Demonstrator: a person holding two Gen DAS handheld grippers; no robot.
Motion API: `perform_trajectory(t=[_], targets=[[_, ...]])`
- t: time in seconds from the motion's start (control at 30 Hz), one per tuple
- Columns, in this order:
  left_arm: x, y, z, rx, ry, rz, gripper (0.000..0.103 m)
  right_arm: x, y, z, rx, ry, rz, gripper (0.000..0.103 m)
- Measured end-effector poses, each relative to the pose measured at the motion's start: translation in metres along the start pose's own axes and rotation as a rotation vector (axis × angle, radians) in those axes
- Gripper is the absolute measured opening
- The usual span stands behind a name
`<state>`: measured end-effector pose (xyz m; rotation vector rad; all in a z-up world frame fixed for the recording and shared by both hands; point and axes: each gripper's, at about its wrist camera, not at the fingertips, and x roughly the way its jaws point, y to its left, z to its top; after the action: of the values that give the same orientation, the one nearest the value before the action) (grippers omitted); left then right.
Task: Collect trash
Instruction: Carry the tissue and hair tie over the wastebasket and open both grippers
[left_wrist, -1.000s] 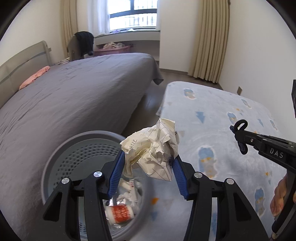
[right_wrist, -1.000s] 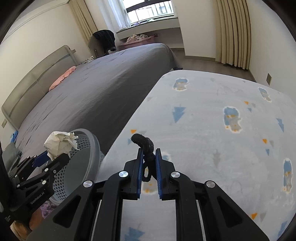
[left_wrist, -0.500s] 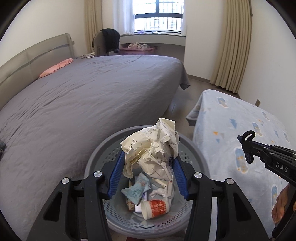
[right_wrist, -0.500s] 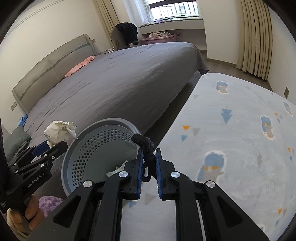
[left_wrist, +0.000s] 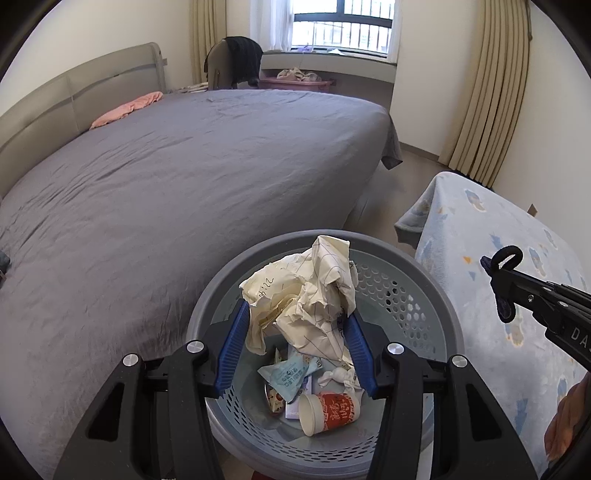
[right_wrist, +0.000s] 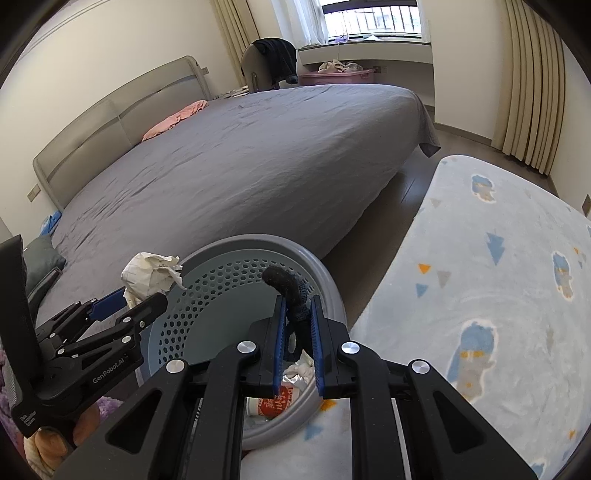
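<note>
My left gripper (left_wrist: 295, 325) is shut on a crumpled ball of lined paper (left_wrist: 306, 291), held right above the open mouth of the grey perforated bin (left_wrist: 417, 291). Inside the bin lie a red-and-white paper cup (left_wrist: 328, 408), a pale blue wrapper (left_wrist: 290, 374) and tissue scraps. My right gripper (right_wrist: 297, 314) is shut on a small black fabric loop (right_wrist: 288, 286) and hangs over the bin's (right_wrist: 221, 306) right rim. In the right wrist view the left gripper (right_wrist: 122, 308) with the paper ball (right_wrist: 151, 277) shows over the bin's left edge.
A large bed with a grey cover (left_wrist: 166, 184) fills the left and centre, a pink cloth (left_wrist: 127, 109) near its headboard. A light blue patterned blanket (right_wrist: 480, 277) covers a surface to the right. A strip of floor (right_wrist: 388, 229) runs between them. Curtains and a window stand behind.
Both grippers have swung left from over the blue blanket. The bin has come from the lower left to directly under the paper ball, and the right gripper now hangs over the bin's rim.
</note>
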<state>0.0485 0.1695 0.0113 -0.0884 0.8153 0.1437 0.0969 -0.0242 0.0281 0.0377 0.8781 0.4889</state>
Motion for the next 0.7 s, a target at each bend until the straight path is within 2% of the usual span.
perform_trajectory(t=[0.27, 0.7], targets=[[0.014, 0.000, -0.004, 0.000, 0.038, 0.022, 0.050, 0.022, 0.012, -0.008, -0.041, 0.026, -0.028, 0.013], [0.018, -0.005, -0.009, 0.017, 0.037, 0.062, 0.053, 0.038, 0.030, -0.018, -0.103, 0.051, -0.049, 0.013]])
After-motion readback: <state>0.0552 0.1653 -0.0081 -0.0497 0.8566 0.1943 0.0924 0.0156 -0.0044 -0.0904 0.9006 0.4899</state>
